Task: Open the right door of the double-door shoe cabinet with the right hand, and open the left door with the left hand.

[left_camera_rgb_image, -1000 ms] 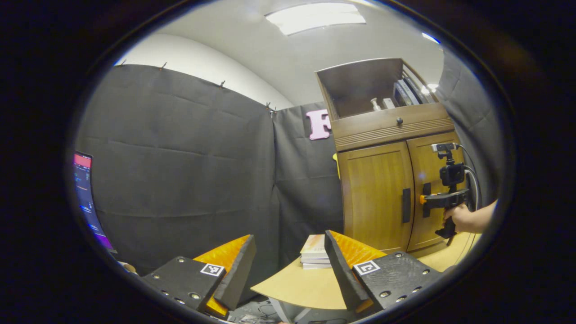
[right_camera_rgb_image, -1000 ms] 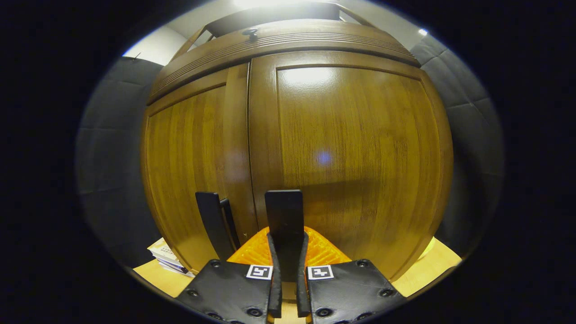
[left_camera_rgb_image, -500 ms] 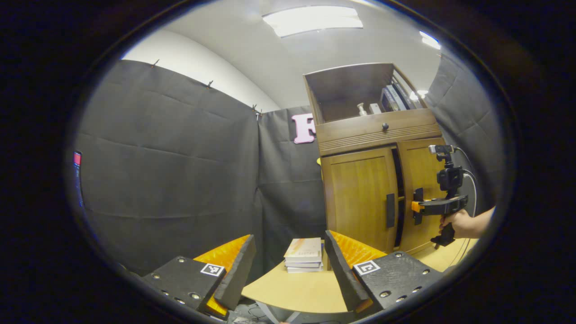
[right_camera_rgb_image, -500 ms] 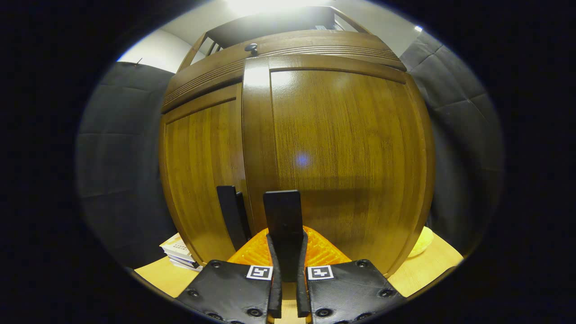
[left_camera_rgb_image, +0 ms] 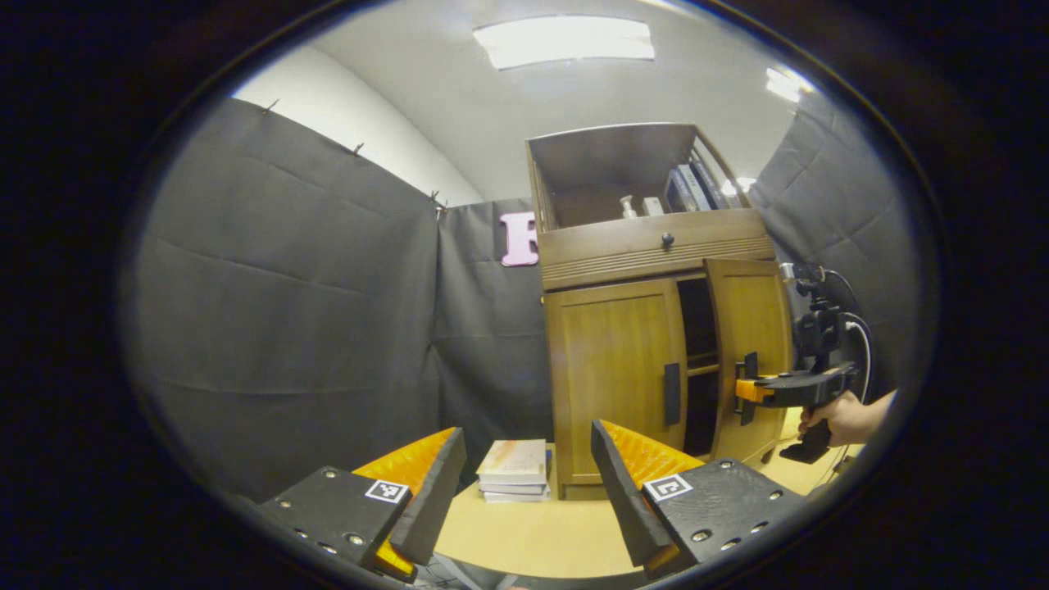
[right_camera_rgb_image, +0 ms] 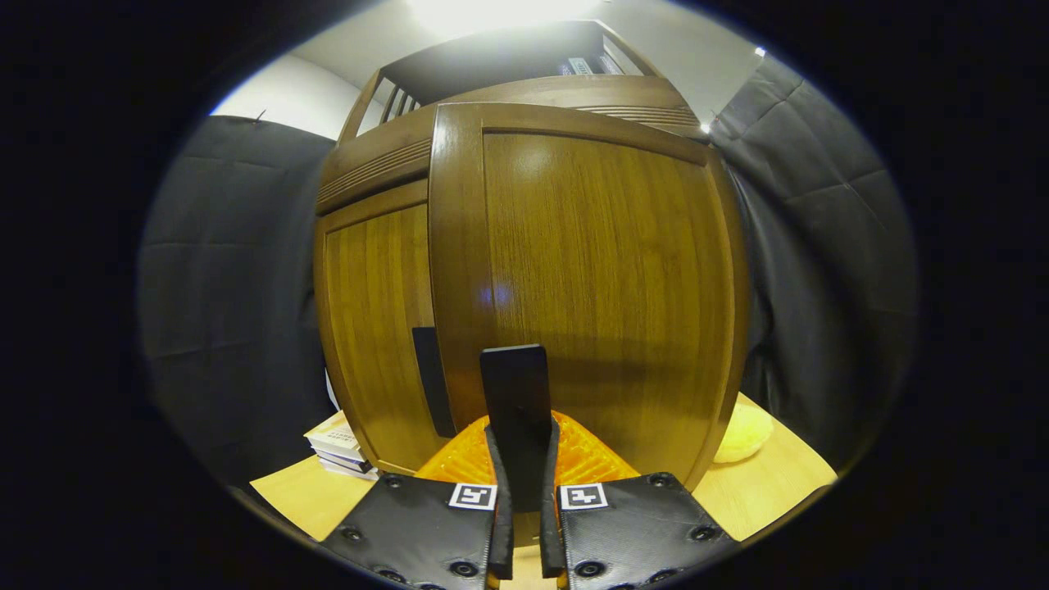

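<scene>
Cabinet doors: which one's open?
The right door, swung ajar with the right gripper shut on its handle. The left door sits flush; the left gripper is open.

stack of books (left_camera_rgb_image: 514, 469) on tabletop (left_camera_rgb_image: 541, 533) nr cabinet base; yellow obj (right_camera_rgb_image: 742, 433) on table, right side

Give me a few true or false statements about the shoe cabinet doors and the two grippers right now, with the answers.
1. The right door is partly open. True.
2. The left door is swung wide open. False: it sits closed.
3. The right gripper has its jaws closed on the right door's handle. True.
4. The left gripper grips the left door's handle. False: its jaws stand open, away from the cabinet.
5. A stack of books lies on the table beside the cabinet. True.
</scene>
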{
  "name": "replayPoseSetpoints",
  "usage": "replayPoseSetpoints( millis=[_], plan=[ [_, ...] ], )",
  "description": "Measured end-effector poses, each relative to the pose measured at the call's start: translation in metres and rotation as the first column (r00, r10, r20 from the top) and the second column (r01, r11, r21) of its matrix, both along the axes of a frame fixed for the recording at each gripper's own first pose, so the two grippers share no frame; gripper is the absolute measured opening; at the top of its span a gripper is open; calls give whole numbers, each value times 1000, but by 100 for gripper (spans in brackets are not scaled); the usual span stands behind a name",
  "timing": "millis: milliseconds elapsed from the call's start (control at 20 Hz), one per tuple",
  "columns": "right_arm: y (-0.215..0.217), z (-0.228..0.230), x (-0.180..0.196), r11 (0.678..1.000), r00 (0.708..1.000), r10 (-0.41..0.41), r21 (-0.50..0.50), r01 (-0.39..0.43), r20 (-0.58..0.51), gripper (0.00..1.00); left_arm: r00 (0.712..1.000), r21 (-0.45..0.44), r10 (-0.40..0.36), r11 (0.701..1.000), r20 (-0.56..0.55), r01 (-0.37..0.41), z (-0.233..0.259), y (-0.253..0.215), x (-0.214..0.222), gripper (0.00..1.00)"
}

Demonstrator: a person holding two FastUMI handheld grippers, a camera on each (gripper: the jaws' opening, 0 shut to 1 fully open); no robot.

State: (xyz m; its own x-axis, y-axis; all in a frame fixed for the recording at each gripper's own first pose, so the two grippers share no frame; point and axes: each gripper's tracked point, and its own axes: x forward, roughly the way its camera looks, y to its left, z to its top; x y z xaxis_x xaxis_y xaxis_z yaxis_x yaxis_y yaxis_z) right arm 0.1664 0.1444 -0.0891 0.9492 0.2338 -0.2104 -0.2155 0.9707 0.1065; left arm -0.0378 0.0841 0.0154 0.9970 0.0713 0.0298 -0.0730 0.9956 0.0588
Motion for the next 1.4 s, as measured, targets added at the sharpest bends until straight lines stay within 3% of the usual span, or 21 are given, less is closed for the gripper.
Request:
replayPoseSetpoints(
  millis=[50,150,250,300,400,450,900,1100,1200,1250,1400],
  plan=[
    [-4,1,-5,1000,1000,-2,-3,2,-3,14,1000,-1,-10,1000,0,10,0,-2,0,90],
    [-13,3,-15,1000,1000,-8,-7,8,-6,18,1000,-5,-30,1000,0,30,3,-4,-2,90],
    [-23,4,-27,1000,1000,-11,-2,11,-9,11,999,-8,-50,999,2,50,4,-6,-3,90],
    [-28,5,-32,1000,1000,-11,-2,11,-8,14,998,-10,-60,998,4,60,6,-7,-3,90],
    [-39,6,-42,1000,1000,-11,-7,11,-5,11,997,-13,-82,997,5,82,8,-10,-4,90],
    [-44,7,-46,1000,1000,-11,-8,11,-4,17,996,-15,-93,996,6,93,9,-10,-6,90],
    [-97,11,-78,999,999,-35,-4,35,-9,10,982,-19,-188,982,5,188,17,-21,-14,90],
    [-124,11,-87,999,999,-49,-13,49,-7,17,976,-25,-218,976,0,218,24,-25,-18,90],
    [-137,12,-91,999,999,-52,-14,52,-7,10,973,-23,-232,972,3,232,26,-27,-19,90],
    [-144,12,-92,998,998,-55,-15,55,-6,17,971,-23,-239,971,3,239,25,-27,-19,90],
    [-164,12,-97,998,998,-61,-20,61,-4,14,967,-20,-254,967,2,254,28,-30,-21,90]
  ],
)
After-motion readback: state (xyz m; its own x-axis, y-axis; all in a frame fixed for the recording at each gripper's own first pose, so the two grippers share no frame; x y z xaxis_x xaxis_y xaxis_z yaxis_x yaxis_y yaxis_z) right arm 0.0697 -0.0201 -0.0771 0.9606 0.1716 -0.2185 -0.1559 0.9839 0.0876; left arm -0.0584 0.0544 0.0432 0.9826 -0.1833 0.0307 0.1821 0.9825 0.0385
